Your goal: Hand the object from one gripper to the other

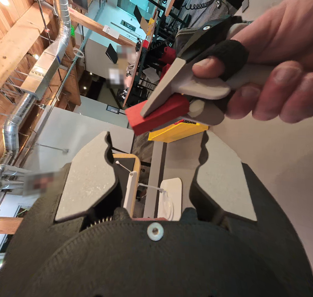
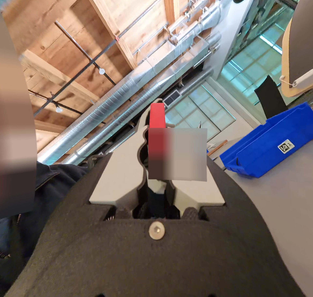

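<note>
In the left wrist view, the left gripper [image 1: 155, 146] has its jaws spread wide with nothing between them, and I judge it is waiting to receive. Just beyond its fingertips hangs the red block [image 1: 152, 114], pinched between the two grey fingers of the right gripper [image 1: 162, 107]. Roughly half the block juts free past those fingers toward the left gripper, which leaves a bare end for the receiving jaws to take. The person's hand [image 1: 271, 78] wraps the right gripper's handle from the right, one finger through a black strap, tilting the tool down and leftward. A yellow bin [image 1: 177, 132] lies beyond, on the grey bench [image 1: 254, 153].

In the right wrist view, the right gripper's jaws are closed on the block, whose red end [image 2: 157, 116] stands up past the fingertips; a mosaic patch covers the lower part. The tool points steeply upward at the ceiling ducts. A blue bin [image 2: 271, 149] sits near the bench's far edge on the right.
</note>
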A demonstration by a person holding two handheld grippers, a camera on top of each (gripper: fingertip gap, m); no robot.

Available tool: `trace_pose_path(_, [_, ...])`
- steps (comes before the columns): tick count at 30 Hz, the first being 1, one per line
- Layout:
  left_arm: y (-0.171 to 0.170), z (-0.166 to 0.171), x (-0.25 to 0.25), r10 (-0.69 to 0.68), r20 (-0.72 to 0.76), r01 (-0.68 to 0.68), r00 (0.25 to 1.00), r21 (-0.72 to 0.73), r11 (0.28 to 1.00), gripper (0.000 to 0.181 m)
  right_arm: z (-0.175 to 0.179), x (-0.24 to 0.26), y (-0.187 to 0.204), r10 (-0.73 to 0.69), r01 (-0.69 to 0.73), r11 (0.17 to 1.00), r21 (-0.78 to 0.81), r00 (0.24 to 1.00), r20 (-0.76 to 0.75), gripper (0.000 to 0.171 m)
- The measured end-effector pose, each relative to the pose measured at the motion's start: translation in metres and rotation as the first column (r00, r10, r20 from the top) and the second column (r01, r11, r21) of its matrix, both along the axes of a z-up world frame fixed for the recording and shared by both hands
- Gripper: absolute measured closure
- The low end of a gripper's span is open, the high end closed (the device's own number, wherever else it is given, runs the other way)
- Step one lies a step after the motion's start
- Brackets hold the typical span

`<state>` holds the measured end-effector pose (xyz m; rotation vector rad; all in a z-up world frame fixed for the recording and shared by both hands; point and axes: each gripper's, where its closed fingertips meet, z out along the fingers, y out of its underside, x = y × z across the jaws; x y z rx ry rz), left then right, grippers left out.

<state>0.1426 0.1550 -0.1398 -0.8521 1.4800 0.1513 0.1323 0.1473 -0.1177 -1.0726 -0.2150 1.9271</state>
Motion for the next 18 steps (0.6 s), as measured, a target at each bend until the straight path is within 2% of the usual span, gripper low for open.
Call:
trace_pose_path(4, [-0.001, -0.011, 0.009, 0.011, -0.005, -0.011, 1.0, 0.054, 0.998, 0.087, 0.001, 0.001, 0.001, -0.007, 0.007, 1.0, 0.0, 1.0, 0.004, 0.157])
trace_pose_path(7, [-0.003, -0.012, 0.011, -0.017, 0.021, 0.017, 1.0, 0.006, 1.0, 0.091, 0.001, 0.002, -0.002, 0.031, -0.031, 1.0, -0.002, 1.0, 0.0, 0.157])
trace_pose_path(10, [-0.005, -0.005, 0.008, -0.071, 0.053, 0.073, 0.996, -0.036, 0.997, 0.109, -0.003, 0.003, -0.002, 0.047, -0.047, 0.999, -0.014, 0.999, -0.002, 0.157])
trace_pose_path(13, [-0.001, -0.003, 0.007, -0.044, 0.059, 0.045, 0.997, -0.02, 0.999, 0.101, -0.008, 0.0, -0.002, 0.051, -0.052, 0.998, -0.036, 0.999, -0.015, 0.157])
trace_pose_path(15, [-0.004, -0.006, 0.009, -0.056, 0.069, 0.057, 0.996, -0.015, 0.998, 0.105, -0.01, 0.002, 0.001, 0.04, -0.041, 0.998, -0.053, 0.999, -0.023, 0.157])
trace_pose_path(18, [-0.008, -0.008, 0.013, -0.077, 0.087, 0.08, 0.993, -0.041, 0.996, 0.092, -0.011, 0.001, 0.0, 0.051, -0.052, 0.997, -0.06, 0.998, -0.025, 0.157])
